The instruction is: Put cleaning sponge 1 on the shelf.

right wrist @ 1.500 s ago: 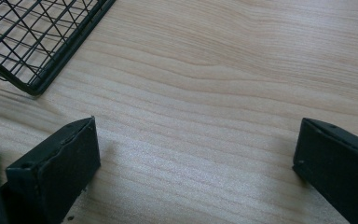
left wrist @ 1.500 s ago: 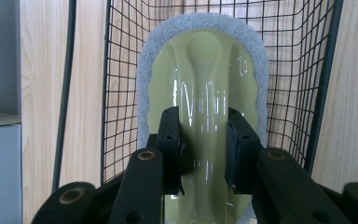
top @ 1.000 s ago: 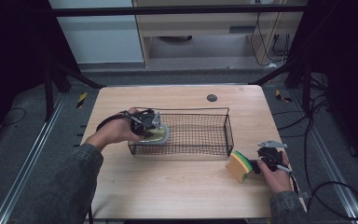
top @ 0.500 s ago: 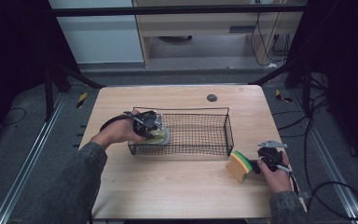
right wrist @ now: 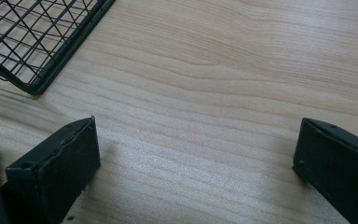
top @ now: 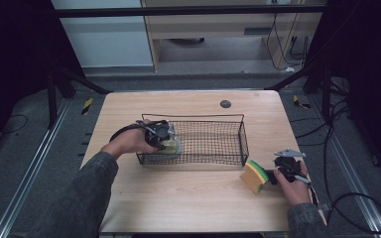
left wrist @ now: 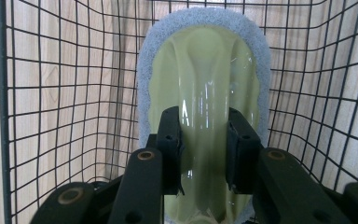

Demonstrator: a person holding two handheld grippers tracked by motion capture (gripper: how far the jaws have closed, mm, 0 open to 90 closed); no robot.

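A scrubber (left wrist: 205,70) with a pale green glossy handle and a grey-blue pad lies in the left end of a black wire basket (top: 213,119). My left gripper (left wrist: 204,140) reaches over the basket's left wall, its jaws shut on the handle's raised ridge. From above, the left gripper (top: 161,136) covers much of the scrubber (top: 172,147). My right gripper (top: 278,173) rests on the table at the front right. It is open (right wrist: 196,154), with only bare wood between its jaws. A yellow and green sponge (top: 254,176) stands just left of it.
The basket's corner (right wrist: 51,51) lies ahead and left of the right gripper. A small dark round disc (top: 225,103) sits on the table behind the basket. Bare wood table (top: 178,198) stretches in front of the basket. Cables trail over the floor at the right.
My left hand has edged slightly right and toward the front with the scrubber, staying at the basket's left end. The right gripper and the sponge have not moved.
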